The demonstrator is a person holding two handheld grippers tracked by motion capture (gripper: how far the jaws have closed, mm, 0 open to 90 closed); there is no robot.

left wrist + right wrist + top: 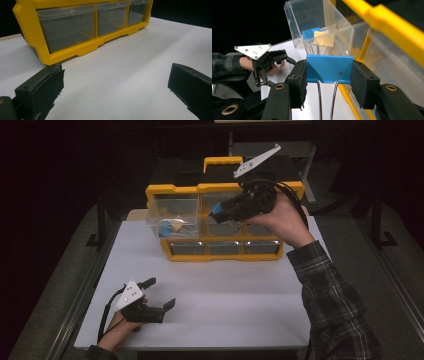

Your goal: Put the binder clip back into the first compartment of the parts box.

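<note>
Right gripper view: right gripper (328, 75) pinches a blue binder clip (329, 68) by its two ends, one pad against each end. Clip body is a flat-backed blue metal fold with a few dark specks at lower right; two bright wire handles hang from its lower edge toward 6 o'clock. The clip is held in the air in front of the yellow drawer cabinet (387, 22).

At 12 o'clock from the held clip, a clear drawer (322, 27) stands pulled out of the cabinet's top row. Inside it lie another blue clip (308, 33) and a pale yellow clip (324, 38), side by side, wire handles pointing down. The drawer's clear front wall stands between the held clip and these two.

High view: right gripper (212, 215) sits at the cabinet's (222, 187) upper middle, the blue clip (216, 210) at its tip, just to the 3 o'clock side of the open drawer (172, 215). Three closed lower drawers run along the cabinet's base. Cabinet stands on a white table (225, 305).

Left gripper (162, 295) rests low on the table at 8 o'clock from the cabinet, well apart from it, jaws spread with nothing between them. Left gripper view confirms: both pads (41, 91) wide apart over bare table, the cabinet's lower drawers (67, 27) at 11 o'clock.
</note>
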